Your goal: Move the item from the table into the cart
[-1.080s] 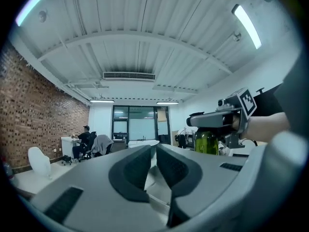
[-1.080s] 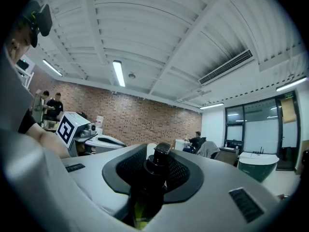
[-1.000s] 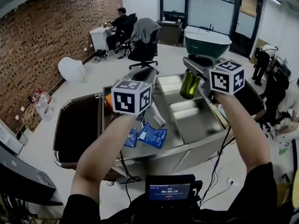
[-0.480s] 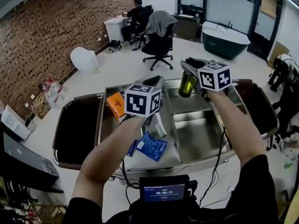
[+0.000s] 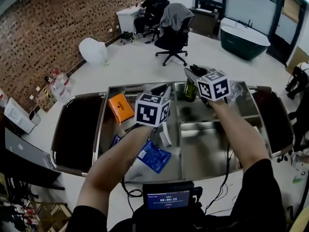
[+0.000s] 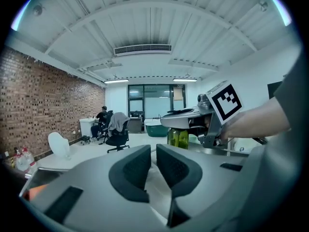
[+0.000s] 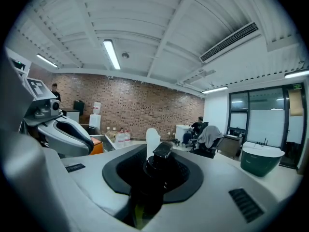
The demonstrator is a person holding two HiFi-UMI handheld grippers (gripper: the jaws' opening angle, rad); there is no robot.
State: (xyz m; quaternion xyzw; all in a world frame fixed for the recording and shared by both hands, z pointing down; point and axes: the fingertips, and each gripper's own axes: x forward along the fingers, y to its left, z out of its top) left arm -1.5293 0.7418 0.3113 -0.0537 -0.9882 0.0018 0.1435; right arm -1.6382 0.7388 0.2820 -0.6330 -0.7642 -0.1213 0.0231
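**Bottle Arrives Over the Cart, Drop-Off Comes Next**

At the far left of the steel cart (image 5: pixel 103 124), an orange pack (image 5: pixel 120 108) lies against the wall of the left compartment. Blue packets (image 5: pixel 155 156) sit nearer the person, and a white brush (image 5: pixel 165 138) lies just beside them.

Above these hangs the left gripper (image 6: pixel 153 153). Its jaws are drawn almost together, with only a thin slit between the pads and nothing visible in it. It appears to play no part in the carry.

Further right, the right gripper (image 7: pixel 161 170) is clamped on a green bottle (image 5: pixel 189 91). The pads close round the bottle's neck, the black cap stands up between the jaws, and the body hangs below them. From the head view, the bottle is poised over the far edge of the cart, near the divider between the middle and right compartments. It is clear of the steel floor and touches nothing else.

The task appears to be in its last stretch, with the item lifted and brought across but not yet set down. The next move would be to lower the bottle into a free compartment until its base meets the floor, keeping it upright and clear of the divider. Only then should the jaws be spread, because the bottle is tall and held high at the neck, so it could tip if let go early.
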